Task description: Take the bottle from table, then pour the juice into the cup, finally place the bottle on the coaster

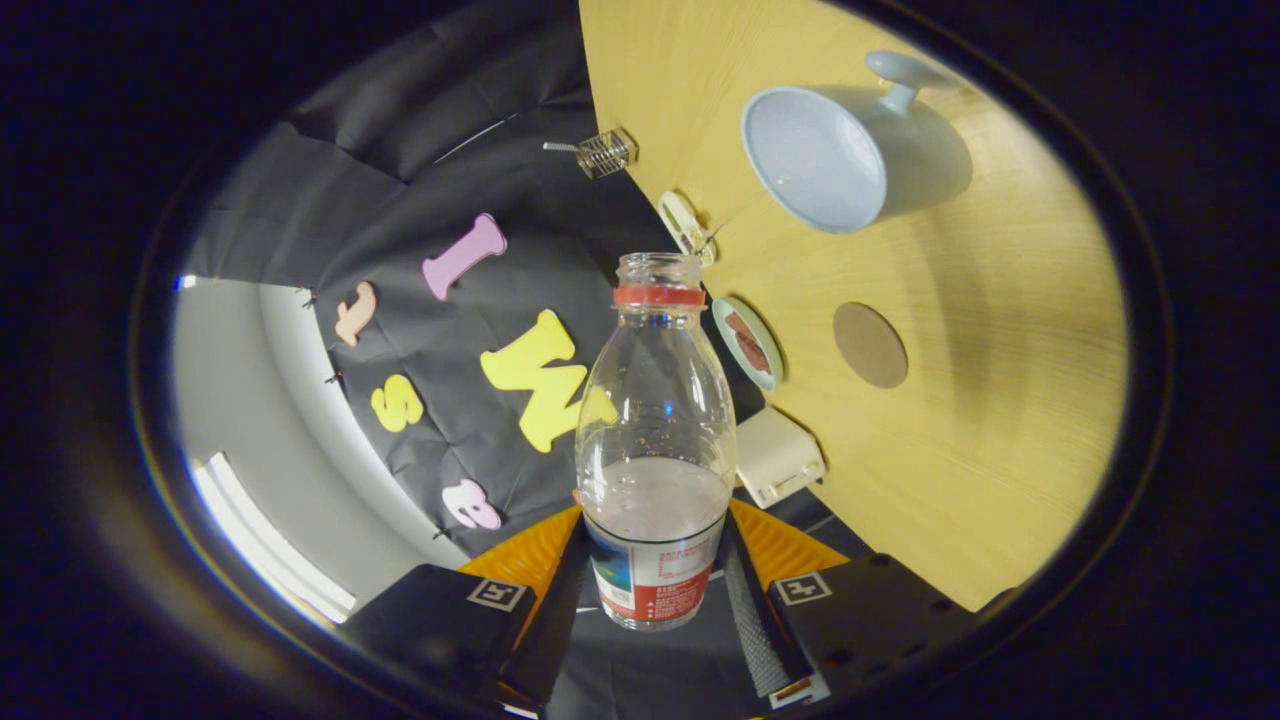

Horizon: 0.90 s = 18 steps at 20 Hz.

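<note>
Gripper (655, 590) pinching uncapped bottle (655, 440); wooden table (1000, 420) bears cup (820, 160), round coaster (870, 345).

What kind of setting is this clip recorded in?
Most likely a staged recording booth, not a real kitchen: a black cloth wall backs a plain wooden table holding a pale cup and a round coaster. The hand-held gripper is shut on an uncapped bottle.

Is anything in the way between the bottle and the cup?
Nothing visible is. The gripper is shut on the bottle, lifted and tipped, its open mouth toward the cup with only bare table between.
</note>
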Tool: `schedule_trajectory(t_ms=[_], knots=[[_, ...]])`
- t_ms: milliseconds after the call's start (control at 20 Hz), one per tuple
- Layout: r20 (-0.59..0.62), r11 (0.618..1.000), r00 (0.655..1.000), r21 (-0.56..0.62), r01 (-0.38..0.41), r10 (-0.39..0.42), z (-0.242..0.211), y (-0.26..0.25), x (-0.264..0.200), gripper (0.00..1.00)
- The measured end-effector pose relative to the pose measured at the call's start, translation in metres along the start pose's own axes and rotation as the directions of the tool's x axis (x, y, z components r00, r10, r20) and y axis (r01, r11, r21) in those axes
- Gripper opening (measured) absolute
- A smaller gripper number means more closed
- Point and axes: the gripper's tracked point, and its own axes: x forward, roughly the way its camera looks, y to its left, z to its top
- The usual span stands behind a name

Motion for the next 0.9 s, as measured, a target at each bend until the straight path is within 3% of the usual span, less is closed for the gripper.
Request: schedule_trajectory(t_ms=[600, 900], knots=[[0.004, 0.997, 1.000, 0.073, -0.007, 0.007, 0.001, 0.011, 0.000, 0.75], [-0.007, 1.000, 1.000, 0.031, -0.004, 0.004, 0.000, 0.015, 0.000, 0.75]])
